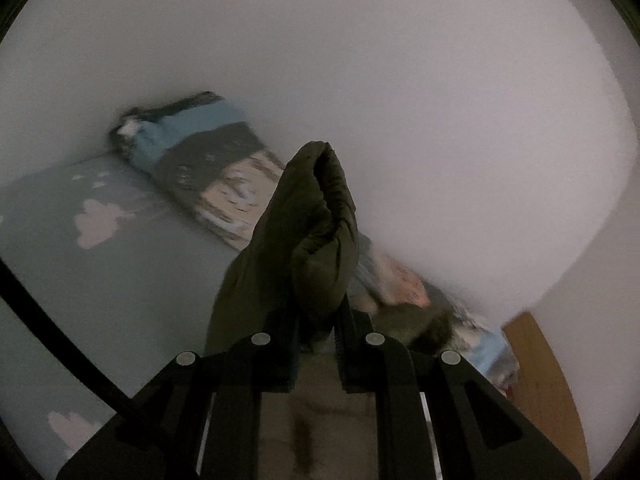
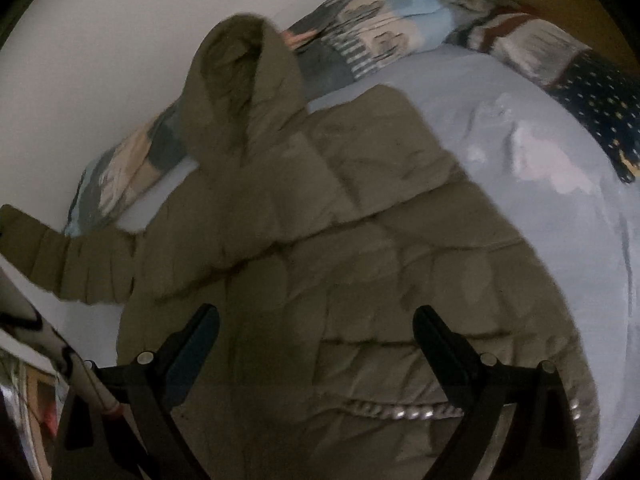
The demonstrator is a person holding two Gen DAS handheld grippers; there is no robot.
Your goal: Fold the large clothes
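An olive-green puffer jacket [image 2: 320, 248] with a hood [image 2: 244, 80] lies spread on a pale blue bed sheet [image 2: 540, 208]. One sleeve [image 2: 68, 260] stretches off to the left. My right gripper [image 2: 316, 316] is open, its fingers apart just above the jacket's body. My left gripper [image 1: 320, 320] is shut on a fold of the jacket [image 1: 316, 220] and holds it lifted above the bed, with the padded fabric sticking up between the fingers.
A patchwork quilt [image 2: 380, 36] lies bunched along the white wall [image 2: 100, 60] at the back of the bed; it also shows in the left wrist view [image 1: 208, 160]. A wooden bed frame [image 1: 548, 380] is at the right. The sheet has pink cloud prints [image 1: 96, 222].
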